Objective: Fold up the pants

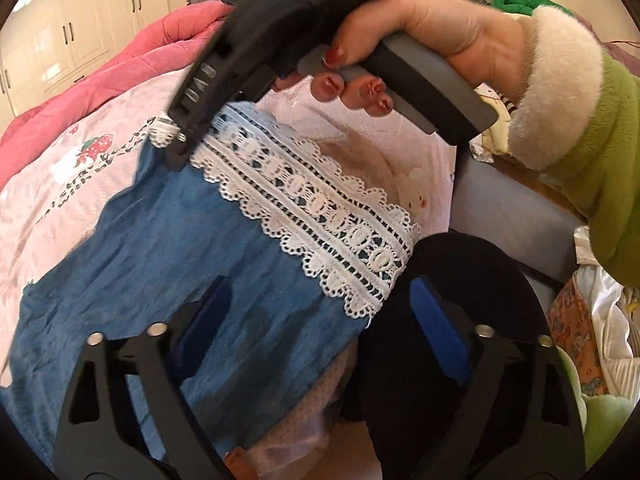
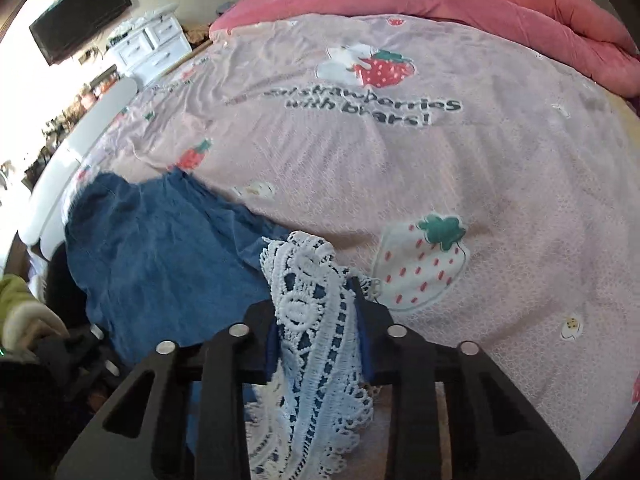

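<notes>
Blue pants [image 1: 160,248] with a white lace hem [image 1: 320,216] lie on a pink strawberry-print bedspread [image 1: 80,176]. My left gripper [image 1: 324,316] is open just above the blue cloth, near the lace's closer end, its pads apart and pressing nothing. The right gripper [image 1: 176,148], held by a hand [image 1: 432,32] in a green fleece sleeve, pinches the lace's far corner. In the right wrist view, the right gripper [image 2: 320,320] is shut on the bunched lace hem [image 2: 308,304], with the blue pants [image 2: 160,260] spreading away to the left.
A pink quilt [image 2: 480,4] is heaped along the far side of the bedspread [image 2: 400,168]. A dark cloth [image 1: 460,264] lies under my left gripper's right finger. A grey bed edge [image 1: 508,208] and loose laundry [image 1: 592,320] are at the right. White drawers [image 2: 156,44] stand beyond the bed.
</notes>
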